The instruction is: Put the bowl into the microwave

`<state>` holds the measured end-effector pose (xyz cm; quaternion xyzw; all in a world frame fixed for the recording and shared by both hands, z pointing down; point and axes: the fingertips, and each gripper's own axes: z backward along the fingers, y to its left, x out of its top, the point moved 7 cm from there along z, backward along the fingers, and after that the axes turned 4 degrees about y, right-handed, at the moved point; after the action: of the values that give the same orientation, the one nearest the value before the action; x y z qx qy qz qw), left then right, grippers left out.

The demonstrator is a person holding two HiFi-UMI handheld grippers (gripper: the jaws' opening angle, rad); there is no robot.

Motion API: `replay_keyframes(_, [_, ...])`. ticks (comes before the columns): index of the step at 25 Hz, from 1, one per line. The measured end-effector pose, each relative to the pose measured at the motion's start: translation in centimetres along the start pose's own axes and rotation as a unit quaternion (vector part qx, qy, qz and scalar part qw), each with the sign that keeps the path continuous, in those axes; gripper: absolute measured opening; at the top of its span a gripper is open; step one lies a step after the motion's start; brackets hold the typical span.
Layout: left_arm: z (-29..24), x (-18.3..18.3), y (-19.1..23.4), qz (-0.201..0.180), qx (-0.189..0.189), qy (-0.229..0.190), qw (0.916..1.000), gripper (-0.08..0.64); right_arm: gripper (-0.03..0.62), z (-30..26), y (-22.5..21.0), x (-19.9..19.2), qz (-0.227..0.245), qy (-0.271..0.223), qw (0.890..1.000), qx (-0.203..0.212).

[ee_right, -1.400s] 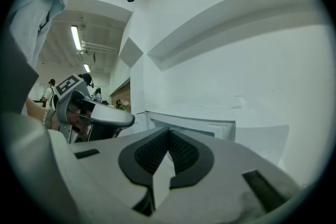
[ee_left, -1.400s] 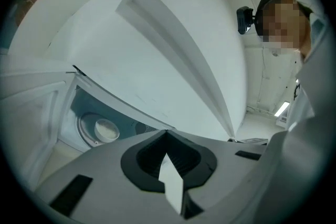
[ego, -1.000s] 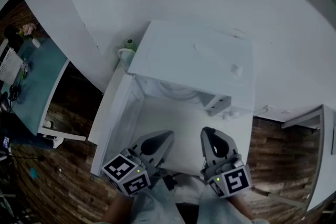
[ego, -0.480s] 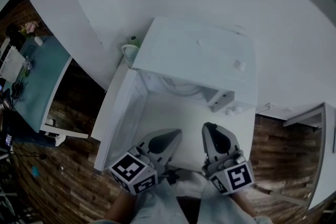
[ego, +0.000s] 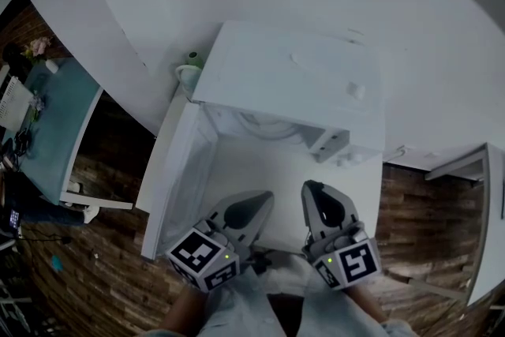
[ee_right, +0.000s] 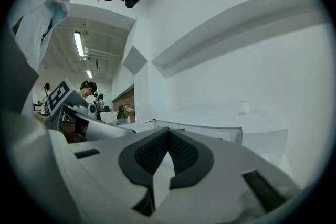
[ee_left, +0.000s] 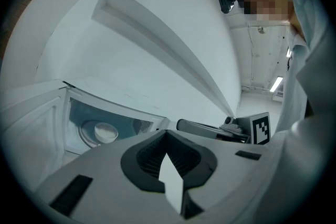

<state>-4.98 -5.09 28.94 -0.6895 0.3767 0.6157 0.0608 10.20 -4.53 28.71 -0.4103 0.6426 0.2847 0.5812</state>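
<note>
- Jaws on the left gripper (ee_left: pixel 167 139) and the right gripper (ee_right: pixel 169 134) were each pressed together with nothing between them, and the two grippers hung side by side before the open cavity.
- From the left gripper's jaws, the bowl (ee_left: pixel 105 132) lay at about 9 o'clock, apart from them. It sat inside the microwave (ego: pixel 292 79) on the round turntable (ee_left: pixel 85 136).
- Seen from the head view, the door (ego: pixel 177 177) stood swung out at 9 o'clock of the cavity, over the edge of the worktop (ego: pixel 268 181).
- At about 11 o'clock a pale mug (ego: pixel 189 77) stood just beside the microwave.
- As a judgement, the placing looked done.
- Closed jaws could skid on the smooth door if they pushed it shut.
- A hard swing of the door might jolt the bowl off centre, and a careless reach back inside could knock it.
</note>
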Motion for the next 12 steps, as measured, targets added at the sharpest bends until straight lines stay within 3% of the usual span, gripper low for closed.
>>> replay_keyframes(12, [-0.06,0.01,0.09,0.001,-0.001,-0.002,1.0,-0.002,0.002,-0.22,0.86,-0.16,0.01,0.009,0.999,0.034])
